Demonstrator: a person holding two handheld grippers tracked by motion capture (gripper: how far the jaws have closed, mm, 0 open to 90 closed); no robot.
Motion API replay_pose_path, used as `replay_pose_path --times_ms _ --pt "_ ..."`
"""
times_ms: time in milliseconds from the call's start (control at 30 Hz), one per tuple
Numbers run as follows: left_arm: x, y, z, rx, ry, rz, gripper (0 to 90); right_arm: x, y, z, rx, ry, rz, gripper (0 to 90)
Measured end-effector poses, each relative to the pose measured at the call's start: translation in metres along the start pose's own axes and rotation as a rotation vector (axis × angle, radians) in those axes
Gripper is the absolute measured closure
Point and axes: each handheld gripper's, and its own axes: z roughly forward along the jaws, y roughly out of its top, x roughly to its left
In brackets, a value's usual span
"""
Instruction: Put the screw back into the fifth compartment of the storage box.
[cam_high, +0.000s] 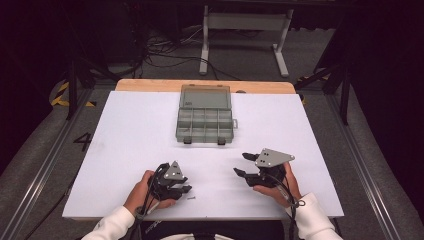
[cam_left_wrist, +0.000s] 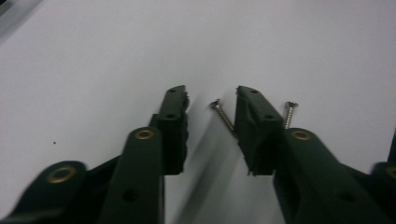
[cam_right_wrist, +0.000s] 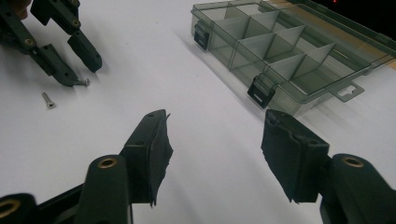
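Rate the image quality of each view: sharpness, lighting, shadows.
High view: soft and low in detail, bright white table, dark surroundings. Left gripper view: near parts of the tool's arms smeared, screws fairly crisp, a soft grey shadow between the jaws. Right gripper view: sharpest, the organizer box clear, mild shadows.

Black "4" marked on the floor (cam_high: 82, 141) left of the table

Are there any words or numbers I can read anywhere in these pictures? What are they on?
"4" – a dark number on the grey floor left of the white table, seen in the high view.
The organizer box: no label shows on it.
The left gripper, the right gripper and the two screws show no writing.
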Motion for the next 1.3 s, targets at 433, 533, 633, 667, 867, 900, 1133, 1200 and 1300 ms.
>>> replay_pose_path --times_ms 433,533,633,667,867,900,1133,1200,1300 --pt "0.007 0.006 0.001 0.038 -0.028 0.025 87.9 0.004 -0.007 -0.003 0.020 0.012 0.004 39.3" --pt "0.007 0.005 0.001 0.025 -0.024 0.029 88.0 0.003 -0.007 -0.006 0.013 0.007 0.006 37.9" --pt "0.009 0.006 0.000 0.003 -0.015 0.027 88.0 0.003 -0.008 -0.008 0.008 0.005 0.012 37.3" --pt "0.010 0.006 0.000 -0.001 -0.016 0.030 88.0 0.003 -0.008 -0.009 0.008 0.003 0.013 37.2" --pt "0.017 0.012 -0.008 -0.043 -0.012 0.036 88.0 0.002 -0.008 -0.015 -0.002 -0.008 0.012 36.1" --pt "0.019 0.014 -0.010 -0.063 -0.010 0.028 88.0 0.002 -0.008 -0.016 -0.004 -0.012 0.010 35.9" --pt "0.039 0.031 -0.024 -0.131 0.032 0.028 88.0 -0.002 -0.010 -0.023 -0.022 -0.043 0.016 31.5" --pt "0.049 0.038 -0.028 -0.143 0.050 0.026 88.0 -0.003 -0.011 -0.024 -0.027 -0.052 0.025 29.1" --pt "0.061 0.045 -0.032 -0.174 0.061 0.018 88.0 -0.005 -0.013 -0.027 -0.040 -0.061 0.037 25.3"
